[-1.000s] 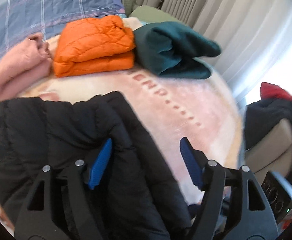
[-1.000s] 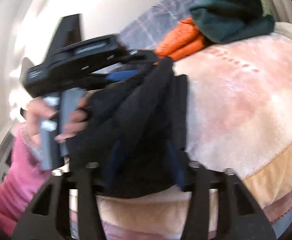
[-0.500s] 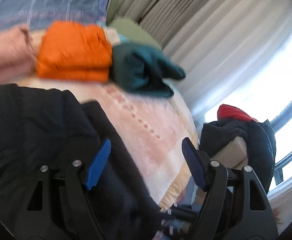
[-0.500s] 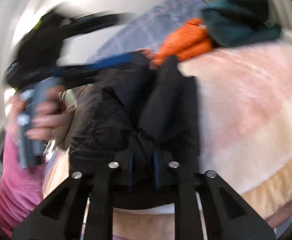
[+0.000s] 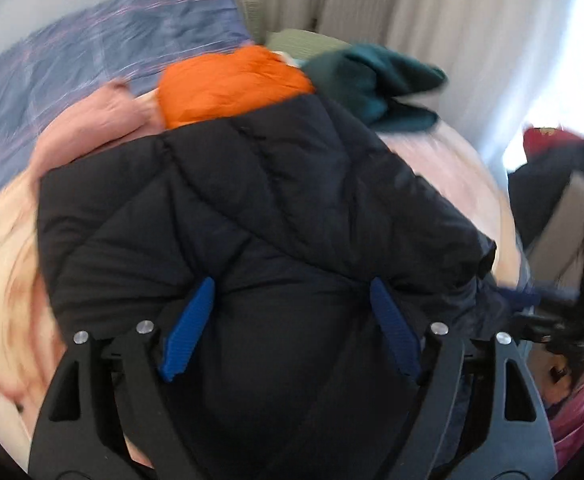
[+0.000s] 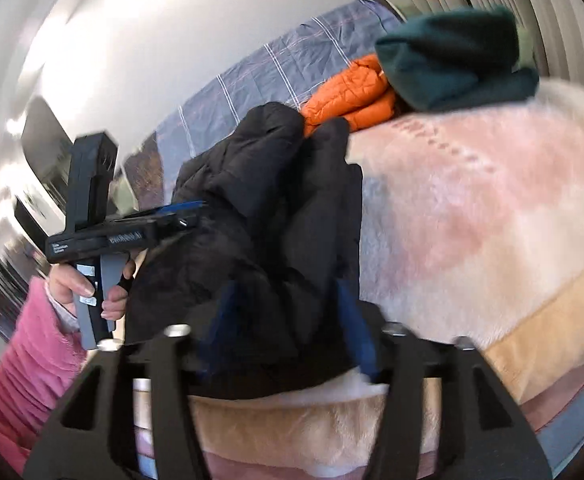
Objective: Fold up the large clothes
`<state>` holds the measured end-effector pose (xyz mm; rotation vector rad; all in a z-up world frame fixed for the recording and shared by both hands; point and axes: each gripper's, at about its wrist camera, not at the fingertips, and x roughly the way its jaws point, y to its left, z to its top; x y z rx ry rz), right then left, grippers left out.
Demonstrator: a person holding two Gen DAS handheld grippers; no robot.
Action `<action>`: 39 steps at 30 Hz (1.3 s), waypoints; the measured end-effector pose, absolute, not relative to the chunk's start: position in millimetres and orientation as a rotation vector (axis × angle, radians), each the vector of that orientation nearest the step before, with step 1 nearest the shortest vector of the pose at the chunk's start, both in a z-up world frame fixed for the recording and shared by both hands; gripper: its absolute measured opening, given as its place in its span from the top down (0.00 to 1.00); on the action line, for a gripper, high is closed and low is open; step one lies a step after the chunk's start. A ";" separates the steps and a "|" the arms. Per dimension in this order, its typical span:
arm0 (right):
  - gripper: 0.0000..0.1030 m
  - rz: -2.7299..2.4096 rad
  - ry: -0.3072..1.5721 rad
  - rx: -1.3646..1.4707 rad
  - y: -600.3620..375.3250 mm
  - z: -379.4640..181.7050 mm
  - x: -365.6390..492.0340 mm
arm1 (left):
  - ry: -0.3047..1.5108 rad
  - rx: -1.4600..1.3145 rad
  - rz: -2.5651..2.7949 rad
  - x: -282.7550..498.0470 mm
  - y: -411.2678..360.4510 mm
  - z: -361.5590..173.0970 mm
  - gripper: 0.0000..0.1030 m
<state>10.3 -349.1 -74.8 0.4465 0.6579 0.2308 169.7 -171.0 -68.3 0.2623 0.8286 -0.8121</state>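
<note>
My left gripper (image 5: 292, 320) is spread wide, the black jacket (image 5: 260, 216) bulging between its fingers on the blanket (image 6: 471, 216). My right gripper (image 6: 288, 328) straddles the jacket's edge; blur hides whether it pinches. The orange jacket (image 5: 228, 84) is half hidden.

Open blanket (image 6: 471, 216) at right of frame; folded orange jacket (image 6: 351, 92) and green garment (image 6: 451, 68) blocking upper right; black jacket (image 6: 260, 220) filling centre.
</note>
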 end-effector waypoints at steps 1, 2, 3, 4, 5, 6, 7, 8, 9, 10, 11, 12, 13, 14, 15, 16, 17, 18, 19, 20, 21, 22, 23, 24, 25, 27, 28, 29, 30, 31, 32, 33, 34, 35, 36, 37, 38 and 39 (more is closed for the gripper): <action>0.33 0.241 0.682 0.437 -347.2 -79.1 20.4 | 0.823 0.287 -0.840 165.6 -179.6 -70.6 0.21; 0.33 0.248 0.696 0.442 -345.7 -82.9 23.3 | 0.814 0.312 -0.861 161.3 -186.8 -72.0 0.21; 0.36 0.248 0.710 0.451 -344.8 -89.1 28.3 | 0.807 0.328 -0.873 159.3 -190.7 -72.4 0.21; 0.43 0.248 0.719 0.466 -345.7 -97.7 32.7 | 0.802 0.340 -0.879 157.8 -193.1 -73.0 0.21; 0.58 0.257 0.726 0.486 -347.6 -104.7 36.4 | 0.797 0.344 -0.883 156.8 -195.0 -74.4 0.21; 0.64 0.267 0.733 0.510 -349.6 -109.3 38.0 | 0.796 0.336 -0.889 156.5 -195.1 -76.4 0.20; 0.65 0.277 0.742 0.546 -353.6 -115.1 40.9 | 0.797 0.330 -0.891 156.8 -192.8 -78.2 0.20; 0.65 0.286 0.744 0.555 -355.8 -116.9 41.6 | 0.797 0.329 -0.888 156.7 -192.1 -79.8 0.20; 0.65 0.299 0.740 0.539 -357.4 -114.6 41.3 | 0.792 0.329 -0.884 155.1 -191.4 -81.1 0.19; 0.63 0.297 0.736 0.508 -358.6 -109.4 39.8 | 0.785 0.328 -0.881 154.0 -190.4 -81.7 0.19; 0.50 0.276 0.726 0.480 -361.1 -102.7 37.6 | 0.777 0.329 -0.879 152.7 -188.9 -82.1 0.19; 0.31 0.253 0.705 0.461 -364.1 -95.8 35.0 | 0.770 0.327 -0.876 150.0 -187.5 -81.3 0.19; 0.24 0.222 0.656 0.446 -371.6 -84.1 32.5 | 0.764 0.323 -0.874 149.3 -187.2 -79.9 0.19; 0.23 0.206 0.617 0.441 -379.4 -73.4 33.3 | 0.755 0.311 -0.871 147.9 -183.9 -78.1 0.19; 0.23 0.204 0.604 0.443 -386.5 -64.5 38.4 | 0.749 0.297 -0.867 147.4 -180.5 -76.5 0.19; 0.23 0.215 0.597 0.452 -392.1 -58.0 46.9 | 0.744 0.282 -0.863 146.9 -177.4 -74.8 0.19; 0.22 0.226 0.600 0.452 -394.6 -55.1 55.9 | 0.739 0.267 -0.861 145.2 -173.8 -73.3 0.19; 0.21 0.232 0.617 0.441 -397.3 -53.7 72.3 | 0.733 0.242 -0.860 143.6 -168.6 -70.8 0.19; 0.21 0.213 0.645 0.421 -398.0 -54.0 91.4 | 0.730 0.231 -0.858 143.4 -166.7 -69.9 0.19; 0.21 0.186 0.671 0.410 -397.5 -56.0 110.7 | 0.725 0.220 -0.856 142.4 -163.9 -68.5 0.19; 0.21 0.181 0.707 0.420 -397.1 -59.9 135.1 | 0.720 0.212 -0.853 140.9 -160.0 -67.5 0.19; 0.21 0.185 0.725 0.437 -395.4 -61.8 146.5 | 0.718 0.212 -0.848 138.9 -158.2 -67.2 0.19; 0.22 0.194 0.737 0.459 -394.5 -64.1 158.8 | 0.714 0.215 -0.840 137.7 -157.3 -67.0 0.19; 0.40 0.211 0.735 0.469 -392.0 -62.9 168.4 | 0.708 0.226 -0.829 135.4 -156.7 -66.5 0.19; 0.61 0.231 0.730 0.459 -386.7 -60.3 176.6 | 0.702 0.233 -0.821 133.3 -155.4 -65.2 0.19; 0.96 0.280 0.709 0.414 -369.3 -49.8 189.6 | 0.678 0.227 -0.809 126.6 -148.8 -58.1 0.19; 0.97 0.298 0.690 0.398 -361.9 -43.7 188.3 | 0.668 0.211 -0.807 124.8 -144.0 -54.1 0.19; 0.97 0.349 0.658 0.392 -352.4 -36.1 189.0 | 0.658 0.186 -0.809 122.6 -138.0 -49.2 0.19; 0.97 0.397 0.637 0.400 -345.5 -29.1 181.2 | 0.641 0.145 -0.818 119.9 -127.6 -42.5 0.19; 0.97 0.465 0.611 0.416 -341.1 -25.5 185.3 | 0.632 0.120 -0.825 117.5 -120.7 -39.1 0.19; 0.97 0.498 0.605 0.427 -339.1 -25.4 190.6 | 0.630 0.104 -0.830 117.0 -116.8 -37.5 0.19; 0.97 0.506 0.618 0.436 -338.3 -28.4 196.5 | 0.636 0.093 -0.844 116.8 -114.0 -37.1 0.19; 0.97 0.480 0.668 0.430 -336.9 -40.6 208.2 | 0.645 0.093 -0.849 117.1 -114.8 -38.4 0.19; 0.97 0.441 0.701 0.405 -336.7 -49.3 212.1 | 0.653 0.101 -0.846 117.4 -117.7 -40.6 0.19; 0.97 0.374 0.740 0.359 -336.4 -63.2 218.9 | 0.667 0.123 -0.844 117.8 -124.3 -44.9 0.19; 0.97 0.264 0.794 0.289 -339.2 -81.5 222.5 | 0.678 0.143 -0.850 118.1 -132.1 -49.9 0.18; 0.97 0.228 0.820 0.278 -343.4 -92.3 222.1 | 0.685 0.159 -0.860 118.9 -139.7 -54.8 0.17; 0.97 0.236 0.823 0.329 -355.4 -99.8 216.1 | 0.692 0.177 -0.879 119.4 -150.1 -62.4 0.16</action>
